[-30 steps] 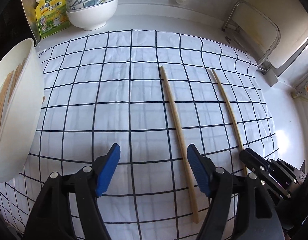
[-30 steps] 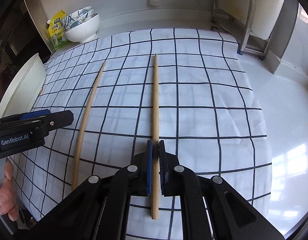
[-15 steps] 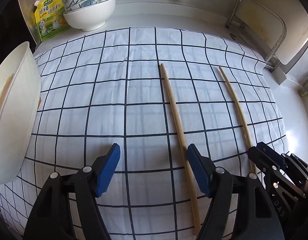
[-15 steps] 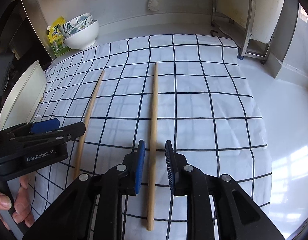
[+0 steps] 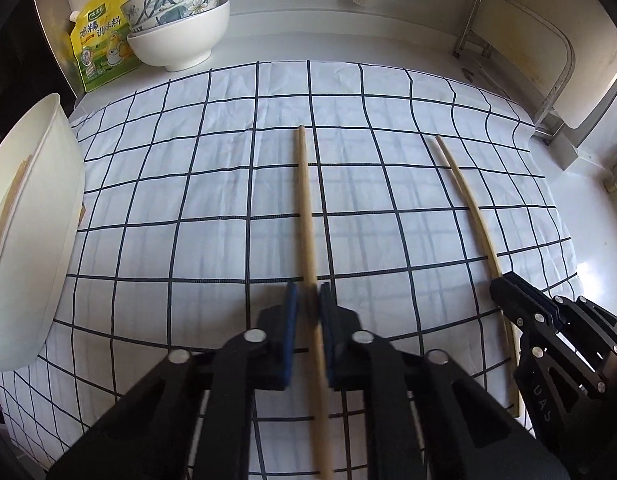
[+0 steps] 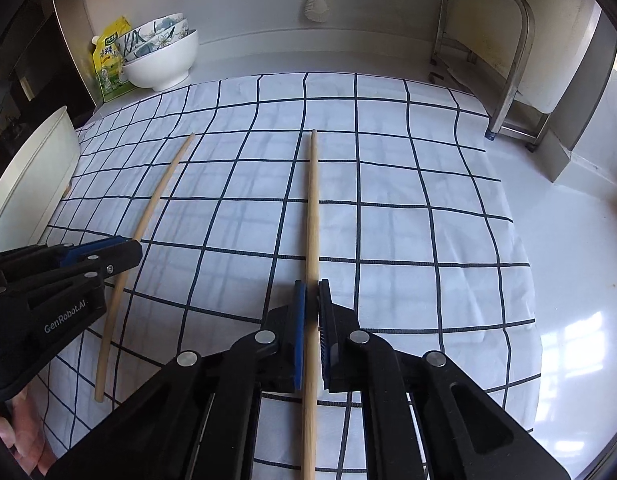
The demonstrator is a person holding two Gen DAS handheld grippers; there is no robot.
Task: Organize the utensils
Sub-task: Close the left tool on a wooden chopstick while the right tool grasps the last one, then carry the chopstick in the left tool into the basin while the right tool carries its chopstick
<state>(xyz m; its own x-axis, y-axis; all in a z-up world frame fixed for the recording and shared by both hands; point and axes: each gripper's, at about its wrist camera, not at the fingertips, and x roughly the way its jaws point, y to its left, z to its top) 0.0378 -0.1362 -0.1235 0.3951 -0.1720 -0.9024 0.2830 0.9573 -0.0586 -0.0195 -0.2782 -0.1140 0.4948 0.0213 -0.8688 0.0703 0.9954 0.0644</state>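
Closing since half a second earlier, the left gripper (image 5: 307, 304) clamped the left chopstick (image 5: 304, 196) and the right gripper (image 6: 311, 300) pinched the right chopstick (image 6: 313, 200). Both sticks lay on the checked cloth (image 5: 188, 200), probably ready to lift toward the white tub (image 5: 36, 240).

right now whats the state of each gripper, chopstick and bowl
left gripper: shut on the left chopstick
right gripper: shut on the right chopstick
white tub: at the left edge, sticks inside
stacked bowls: upright, nested, at the back
checked cloth: spread flat
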